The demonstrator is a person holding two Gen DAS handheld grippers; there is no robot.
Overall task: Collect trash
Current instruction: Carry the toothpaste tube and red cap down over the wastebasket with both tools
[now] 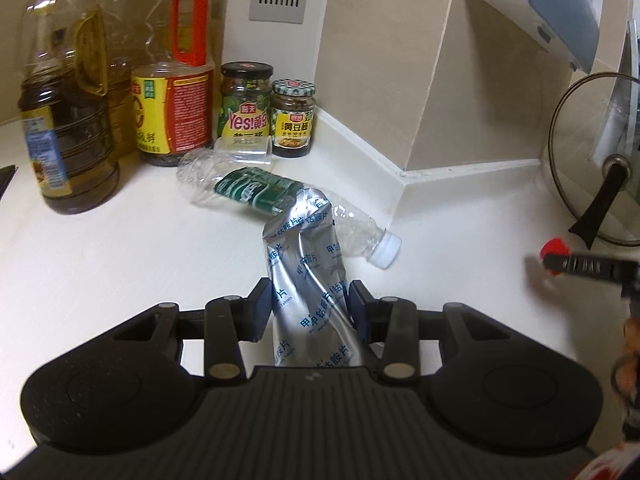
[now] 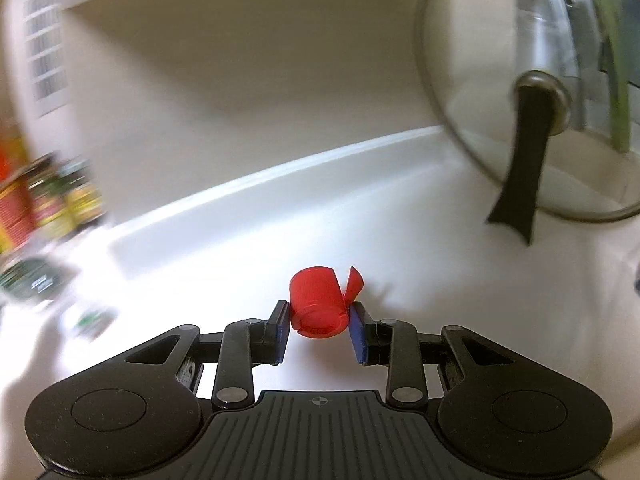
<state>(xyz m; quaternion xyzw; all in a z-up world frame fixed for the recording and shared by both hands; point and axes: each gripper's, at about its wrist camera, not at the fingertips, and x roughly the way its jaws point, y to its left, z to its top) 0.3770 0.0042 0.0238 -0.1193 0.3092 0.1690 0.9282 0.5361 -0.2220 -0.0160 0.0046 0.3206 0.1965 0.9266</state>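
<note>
On white counter (image 1: 100, 264): crinkled foil pack (image 1: 308, 280); ribbed clear btl (image 1: 240, 190).

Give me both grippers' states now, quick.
Left gripper: shut on foil packet.
Right gripper: shut on red cap.

jars (image 2: 64, 200) motion-blurred, glass lid (image 1: 596, 160) cropped at frame edge

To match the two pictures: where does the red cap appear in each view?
Left wrist view: the red cap is at the far right edge, at the tip of the right gripper.
Right wrist view: the red cap is at lower centre, between the pads.
Shared landmark: the glass lid, leaning at right.
</note>
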